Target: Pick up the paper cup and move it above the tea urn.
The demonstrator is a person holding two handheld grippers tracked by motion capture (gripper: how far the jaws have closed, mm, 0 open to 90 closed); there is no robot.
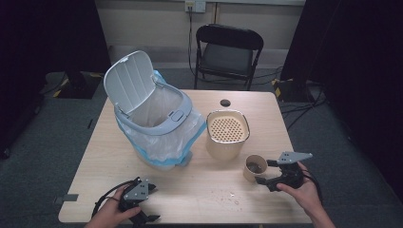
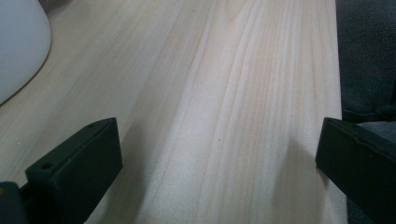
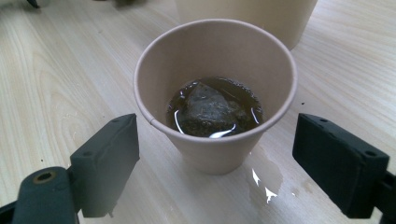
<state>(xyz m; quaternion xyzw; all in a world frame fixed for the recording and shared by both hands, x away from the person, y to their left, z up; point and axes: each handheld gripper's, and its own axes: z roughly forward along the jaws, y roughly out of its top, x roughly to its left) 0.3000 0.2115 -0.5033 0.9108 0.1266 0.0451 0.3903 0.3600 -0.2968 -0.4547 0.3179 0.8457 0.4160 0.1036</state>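
A brown paper cup (image 1: 255, 167) stands at the table's right front. In the right gripper view the cup (image 3: 215, 93) holds dark liquid with a soaked tea bag (image 3: 208, 109) in it. My right gripper (image 1: 263, 172) is open and low at the cup's right side. Its jaws (image 3: 217, 144) stand on either side of the cup's base, and a gap shows on both sides. Near the table's front left edge my left gripper (image 1: 153, 203) is open over bare wood, with nothing between its jaws (image 2: 219, 149).
A grey bin (image 1: 157, 128) with a plastic liner and raised lid (image 1: 128, 80) stands at the left middle. A beige container (image 1: 227, 135) with a perforated top sits behind the cup. A small puddle (image 3: 266, 179) lies by the cup's base. A black chair (image 1: 228, 52) stands beyond the table.
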